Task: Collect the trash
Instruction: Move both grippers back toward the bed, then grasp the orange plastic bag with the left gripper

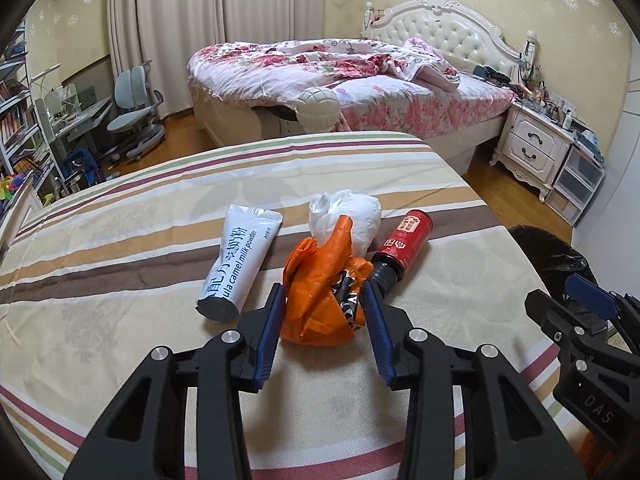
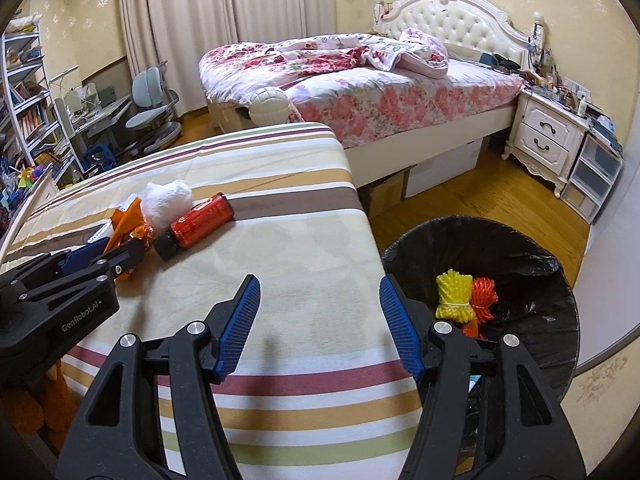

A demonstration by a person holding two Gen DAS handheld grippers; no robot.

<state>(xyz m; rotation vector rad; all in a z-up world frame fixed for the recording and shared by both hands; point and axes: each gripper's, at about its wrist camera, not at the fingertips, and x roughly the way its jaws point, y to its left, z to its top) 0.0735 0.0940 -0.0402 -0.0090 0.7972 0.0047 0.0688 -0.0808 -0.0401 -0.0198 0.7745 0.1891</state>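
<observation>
The striped cloth-covered table [image 2: 304, 208] carries what is left of the job, while the round waste bin lined with a black plastic bag [image 2: 520, 256], standing on the wooden floor just off the table's right edge, already holds a yellow foam-net bundle [image 2: 454, 296] and an orange-red foam net [image 2: 484, 294] beside it, so by my reading the collecting is partly done. Four pieces remain on the table, clustered toward its far left in the right wrist view: a crumpled orange plastic wrapper [image 1: 320, 292] nearest, a white and grey camel milk powder tube [image 1: 240, 256] lying to its left, a wad of white tissue paper [image 1: 348, 216] just behind it, and a small red cylindrical bottle with a black cap [image 1: 404, 244] on its side to the right. The left gripper [image 1: 325, 292] has its blue fingers parted on either side of the orange wrapper, close to it but not visibly squeezing, so this piece looks like the next to go. The right gripper [image 2: 319, 292] hangs spread wide and empty over the table's near right edge, by the bin. The bottle cap touches or nearly touches the wrapper and could be nudged; otherwise the way to the bin looks free
</observation>
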